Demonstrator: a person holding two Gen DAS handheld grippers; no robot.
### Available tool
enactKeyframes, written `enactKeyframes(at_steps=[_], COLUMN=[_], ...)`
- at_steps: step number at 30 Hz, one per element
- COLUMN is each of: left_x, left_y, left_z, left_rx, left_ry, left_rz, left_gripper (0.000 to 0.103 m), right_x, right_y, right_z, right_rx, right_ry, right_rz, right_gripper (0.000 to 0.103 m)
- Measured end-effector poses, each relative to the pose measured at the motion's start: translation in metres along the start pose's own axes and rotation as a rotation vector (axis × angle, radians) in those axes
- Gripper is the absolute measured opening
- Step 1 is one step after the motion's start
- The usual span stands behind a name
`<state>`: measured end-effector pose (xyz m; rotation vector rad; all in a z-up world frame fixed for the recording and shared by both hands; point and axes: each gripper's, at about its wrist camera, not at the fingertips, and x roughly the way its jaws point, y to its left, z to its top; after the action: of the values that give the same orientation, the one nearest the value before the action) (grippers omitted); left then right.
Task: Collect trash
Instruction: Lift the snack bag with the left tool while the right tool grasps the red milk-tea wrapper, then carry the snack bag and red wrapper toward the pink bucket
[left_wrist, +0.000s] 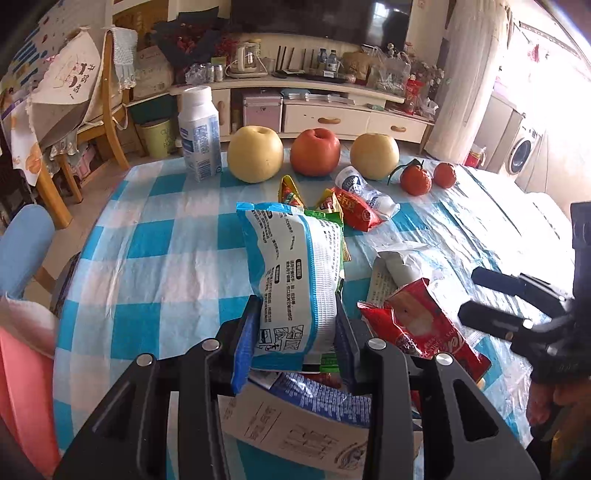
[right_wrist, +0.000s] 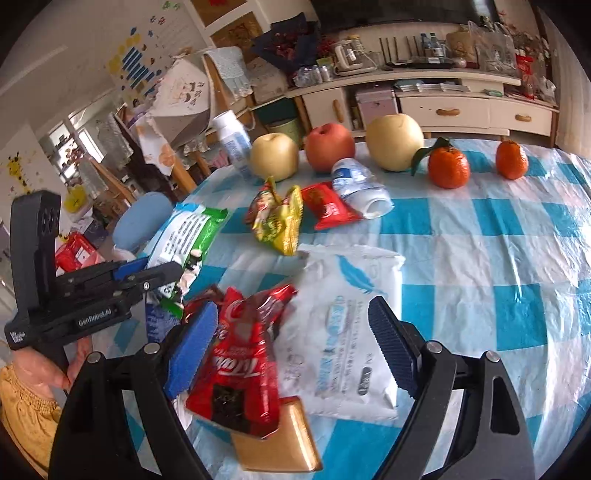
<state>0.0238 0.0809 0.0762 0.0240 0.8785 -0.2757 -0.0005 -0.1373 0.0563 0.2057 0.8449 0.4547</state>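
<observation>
My left gripper (left_wrist: 298, 325) is shut on a blue-and-white snack bag (left_wrist: 291, 273) with a green wrapper behind it, held above the checked table (left_wrist: 155, 258); it also shows in the right wrist view (right_wrist: 147, 275). My right gripper (right_wrist: 291, 332) is open, low over a red wrapper (right_wrist: 240, 362) and a white wipes pack (right_wrist: 347, 332), touching neither. Further off lie a yellow wrapper (right_wrist: 277, 221), a small red wrapper (right_wrist: 328, 208) and a crushed plastic bottle (right_wrist: 360, 186).
Two pears (left_wrist: 255, 153), an apple (left_wrist: 314, 151) and two tangerines (left_wrist: 415, 179) line the far edge, beside an upright white bottle (left_wrist: 199, 133). A brown flat packet (right_wrist: 284, 443) lies near me. Chairs (left_wrist: 92, 122) stand to the left.
</observation>
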Motion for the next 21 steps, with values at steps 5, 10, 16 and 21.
enactKeyframes(at_steps=[5, 10, 16, 21], left_x=[-0.022, -0.040, -0.051, -0.059], left_y=[0.012, 0.022, 0.034, 0.043], left_z=[-0.016, -0.034, -0.045, -0.048], left_rx=[-0.069, -0.115, -0.156, -0.178], left_ry=[-0.023, -0.043, -0.048, -0.073], left_rz=[0.003, 0.008, 0.000, -0.012], left_gripper=[0.039, 0.039, 0.039, 0.039], right_x=[0.018, 0.028, 0.034, 0.039], right_y=[0.047, 0.052, 0.058, 0.064], right_z=[-0.020, -0.026, -0.031, -0.033], right_rx=[-0.178, -0.201, -0.241, -0.286], right_ry=[0.059, 0.061, 0.057, 0.030], right_rz=[-0.064, -0.078, -0.132, -0.199], right_gripper=[0.075, 0.063, 0.063, 0.057])
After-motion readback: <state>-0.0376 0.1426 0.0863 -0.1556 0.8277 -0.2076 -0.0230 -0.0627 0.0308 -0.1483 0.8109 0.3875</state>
